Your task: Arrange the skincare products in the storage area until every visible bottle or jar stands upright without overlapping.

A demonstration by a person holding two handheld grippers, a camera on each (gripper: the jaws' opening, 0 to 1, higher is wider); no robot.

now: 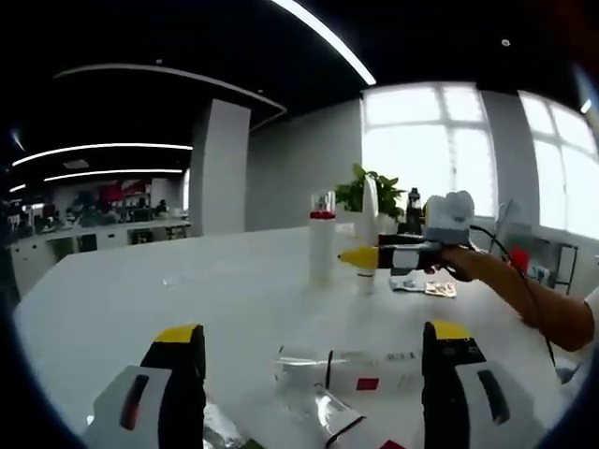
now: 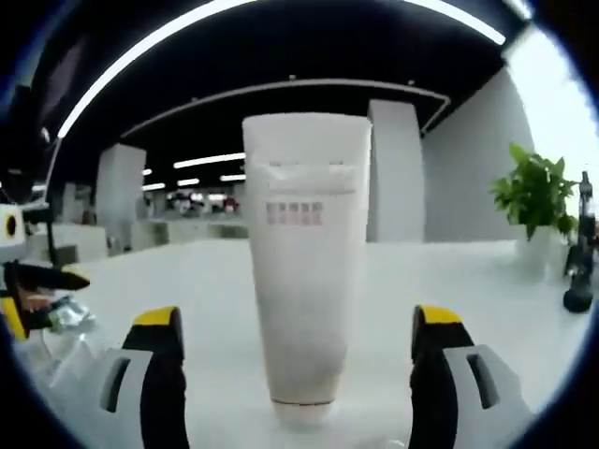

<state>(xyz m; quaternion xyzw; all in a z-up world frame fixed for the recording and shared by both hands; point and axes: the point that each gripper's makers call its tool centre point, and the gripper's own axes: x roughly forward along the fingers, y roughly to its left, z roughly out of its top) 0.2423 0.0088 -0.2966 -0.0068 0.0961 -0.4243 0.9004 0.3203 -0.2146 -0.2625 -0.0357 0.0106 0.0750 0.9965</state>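
In the left gripper view, our left tool, with yellow-tipped black jaws, stands wide open and holds nothing. Between and just beyond its jaws a clear plastic bottle with a red label lies on its side on the white tabletop, with a second clear container lying close below it, possibly touching. Farther off, a tall white bottle with a red band and clear cap stands upright. Beside it our right tool meets a white tube.

In the right gripper view, the right tool is spread wide around that tall white squeeze tube with a pale printed label, standing cap-down between the jaws without clear contact on either side.

We judge the tube top-heavy on its small cap; a brush from either jaw on withdrawal could topple it. The lying bottles may roll or slip when the left tool closes on their smooth round sides.
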